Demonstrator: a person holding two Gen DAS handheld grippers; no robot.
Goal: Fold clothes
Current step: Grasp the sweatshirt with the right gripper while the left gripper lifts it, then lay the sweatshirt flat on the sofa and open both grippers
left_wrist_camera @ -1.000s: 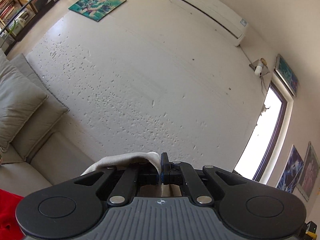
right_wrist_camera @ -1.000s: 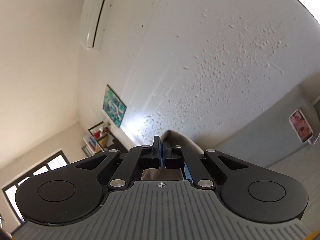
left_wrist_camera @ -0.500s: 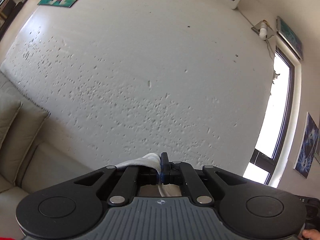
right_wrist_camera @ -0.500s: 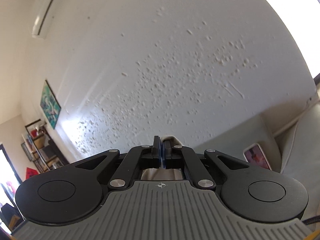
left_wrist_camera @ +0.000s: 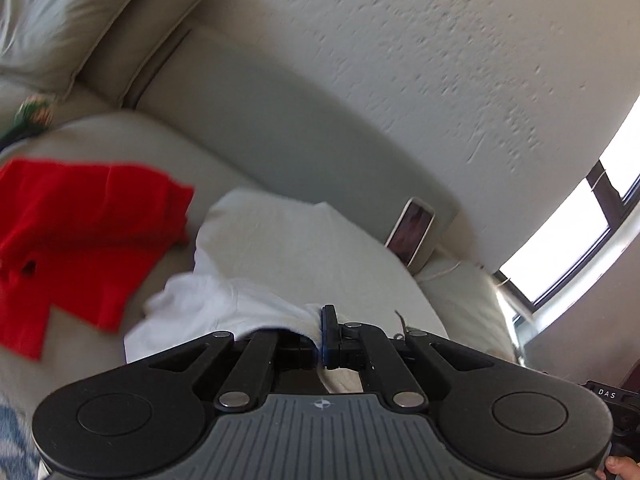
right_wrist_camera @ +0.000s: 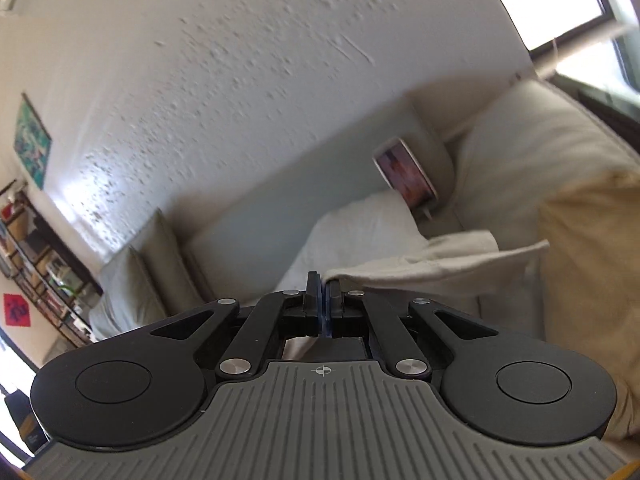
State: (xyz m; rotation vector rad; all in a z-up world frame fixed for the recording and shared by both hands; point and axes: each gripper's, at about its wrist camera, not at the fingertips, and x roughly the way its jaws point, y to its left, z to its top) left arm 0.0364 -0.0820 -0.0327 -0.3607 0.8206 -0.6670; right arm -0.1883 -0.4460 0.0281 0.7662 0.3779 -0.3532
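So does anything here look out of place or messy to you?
A phone is propped against the sofa's backrest, close behind the white garment that both grippers, left and right, are pinching. The red garment lies rumpled and unfolded on the seat. Nothing looks spilled or damaged.

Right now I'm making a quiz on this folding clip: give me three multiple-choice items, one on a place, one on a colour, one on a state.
1. Where is the phone?
A. leaning on the sofa backrest
B. flat on the red garment
C. hanging on the wall

2. What colour is the garment lying left of the white garment?
A. blue
B. red
C. black

3. How do the left tongs stand?
A. wide open
B. shut on nothing
C. shut on the white garment

Answers: 1 A, it stands propped against the backrest; 2 B, plainly red; 3 C, white cloth is pinched between the closed fingers, as with the right tongs.
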